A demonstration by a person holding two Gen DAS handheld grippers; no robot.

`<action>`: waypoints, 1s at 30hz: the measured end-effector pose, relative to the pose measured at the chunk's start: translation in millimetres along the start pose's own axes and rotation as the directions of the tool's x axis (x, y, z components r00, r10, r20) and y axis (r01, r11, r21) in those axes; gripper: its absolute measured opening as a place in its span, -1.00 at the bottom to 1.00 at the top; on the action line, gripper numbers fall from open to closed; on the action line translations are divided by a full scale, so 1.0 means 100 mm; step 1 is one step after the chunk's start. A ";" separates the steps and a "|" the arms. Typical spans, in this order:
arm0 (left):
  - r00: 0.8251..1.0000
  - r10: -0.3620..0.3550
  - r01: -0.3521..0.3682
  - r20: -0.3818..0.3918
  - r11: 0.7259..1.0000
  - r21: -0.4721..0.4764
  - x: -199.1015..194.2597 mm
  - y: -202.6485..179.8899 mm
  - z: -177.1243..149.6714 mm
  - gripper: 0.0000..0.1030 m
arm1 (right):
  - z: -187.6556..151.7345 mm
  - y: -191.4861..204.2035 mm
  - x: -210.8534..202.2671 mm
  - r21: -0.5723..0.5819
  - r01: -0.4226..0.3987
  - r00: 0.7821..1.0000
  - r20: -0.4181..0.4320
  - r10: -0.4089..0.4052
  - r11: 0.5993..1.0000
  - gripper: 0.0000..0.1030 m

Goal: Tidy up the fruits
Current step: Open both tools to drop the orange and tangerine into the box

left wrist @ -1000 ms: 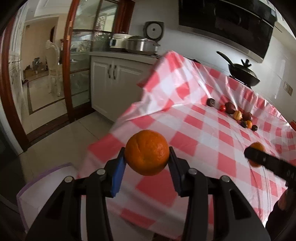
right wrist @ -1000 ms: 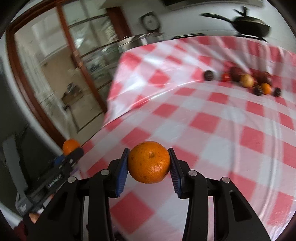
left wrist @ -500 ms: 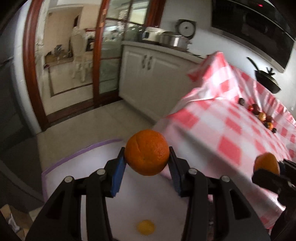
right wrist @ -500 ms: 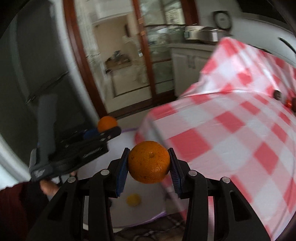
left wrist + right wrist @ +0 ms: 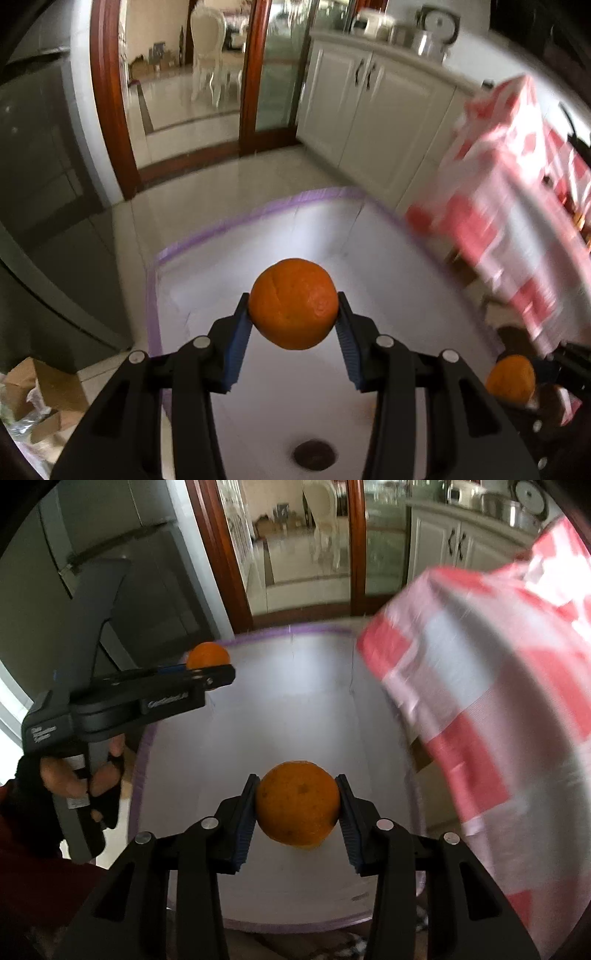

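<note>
Faintly, left tongs bear lettering (unreadable).

Both handheld grippers are matte black plastic, each with two broad arms that narrow toward fingers lined with ribbed blue pads, and a round silver screw head sits on every arm just behind those pads. Seen side-on from the right wrist camera, the left gripper has a long flat black body with small pale lettering behind its fingers and a pistol-style handle below. The hand on that handle wears a black fingerless glove, with a dark red sleeve behind it.
</note>
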State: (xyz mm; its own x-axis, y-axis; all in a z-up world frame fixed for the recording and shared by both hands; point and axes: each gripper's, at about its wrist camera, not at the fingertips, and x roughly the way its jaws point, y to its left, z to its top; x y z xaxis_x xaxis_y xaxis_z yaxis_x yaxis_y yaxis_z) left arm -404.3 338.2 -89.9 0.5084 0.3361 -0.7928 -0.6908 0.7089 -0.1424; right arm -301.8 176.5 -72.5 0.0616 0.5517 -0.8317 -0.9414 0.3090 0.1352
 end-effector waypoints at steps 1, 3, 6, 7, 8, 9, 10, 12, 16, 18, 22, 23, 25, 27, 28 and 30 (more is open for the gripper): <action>0.999 0.012 -0.012 -0.032 1.000 0.003 0.07 0.03 -0.04 -0.14 | -0.01 0.01 0.10 0.003 -0.006 0.999 -0.032 0.006 1.000 -0.19; 0.995 0.012 -0.012 -0.095 1.000 -0.002 0.22 0.09 -0.12 -0.14 | -0.03 0.03 0.22 -0.003 -0.011 0.997 -0.070 0.010 1.000 -0.19; 0.987 0.014 -0.013 -0.159 1.000 0.007 0.36 0.08 -0.20 -0.14 | -0.10 0.10 0.45 -0.026 -0.018 0.989 -0.150 0.014 0.999 -0.19; 0.987 0.008 -0.007 -0.162 1.000 0.008 0.36 0.10 -0.20 -0.14 | -0.12 0.12 0.51 -0.034 -0.020 0.986 -0.168 0.014 0.999 -0.19; 0.987 0.009 -0.006 -0.158 1.000 0.014 0.35 0.10 -0.20 -0.14 | -0.13 0.15 0.58 -0.050 -0.018 0.981 -0.193 0.008 0.999 -0.19; 0.985 0.030 -0.025 -0.168 0.999 0.032 0.37 0.09 -0.20 -0.14 | -0.14 0.18 0.62 -0.063 -0.014 0.978 -0.208 0.001 0.998 -0.19; 0.982 0.039 -0.032 -0.183 0.999 0.042 0.40 0.08 -0.21 -0.14 | -0.15 0.23 0.69 -0.090 -0.010 0.973 -0.232 -0.011 0.996 -0.19; 0.975 0.038 -0.028 -0.219 0.998 0.049 0.45 0.06 -0.21 -0.13 | -0.16 0.29 0.77 -0.131 -0.009 0.966 -0.257 -0.026 0.991 -0.19; 0.961 0.078 -0.060 -0.266 0.995 0.075 0.54 0.02 -0.22 -0.13 | -0.21 0.37 0.83 -0.178 -0.011 0.958 -0.285 -0.040 0.984 -0.19; 0.955 0.090 -0.071 -0.283 0.994 0.078 0.57 0.02 -0.22 -0.12 | -0.22 0.36 0.85 -0.170 -0.008 0.955 -0.293 -0.043 0.985 -0.19; 0.951 0.088 -0.067 -0.296 0.995 0.080 0.58 0.00 -0.21 -0.07 | -0.23 0.32 0.88 -0.143 -0.007 0.951 -0.305 -0.038 0.990 -0.18; 0.951 0.086 -0.065 -0.296 0.995 0.080 0.58 0.00 -0.21 -0.03 | -0.23 0.31 0.88 -0.143 -0.007 0.952 -0.305 -0.037 0.990 -0.17; 0.950 0.081 -0.057 -0.301 0.994 0.088 0.58 -0.01 -0.21 0.04 | -0.24 0.32 0.87 -0.147 -0.010 0.954 -0.298 -0.035 0.989 -0.15; 0.951 0.072 -0.047 -0.302 0.995 0.088 0.60 -0.02 -0.20 0.18 | -0.25 0.32 0.84 -0.148 -0.010 0.956 -0.291 -0.033 0.989 0.09; 0.951 0.062 -0.037 -0.304 0.996 0.086 0.60 -0.03 -0.20 0.20 | -0.24 0.31 0.85 -0.148 -0.013 0.958 -0.286 -0.030 0.989 0.11; 0.950 0.056 -0.031 -0.307 0.996 0.088 0.61 -0.04 -0.20 0.28 | -0.25 0.32 0.79 -0.148 -0.013 0.961 -0.276 -0.029 0.989 0.11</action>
State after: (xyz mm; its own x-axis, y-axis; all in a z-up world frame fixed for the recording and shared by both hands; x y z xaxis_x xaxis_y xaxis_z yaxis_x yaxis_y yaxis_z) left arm -380.3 343.3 -149.5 0.2862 0.1688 -0.9432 -0.6580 0.7502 -0.0654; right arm -335.2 210.7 -147.4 -0.0055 0.3071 -0.9517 -0.9809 0.1834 0.0648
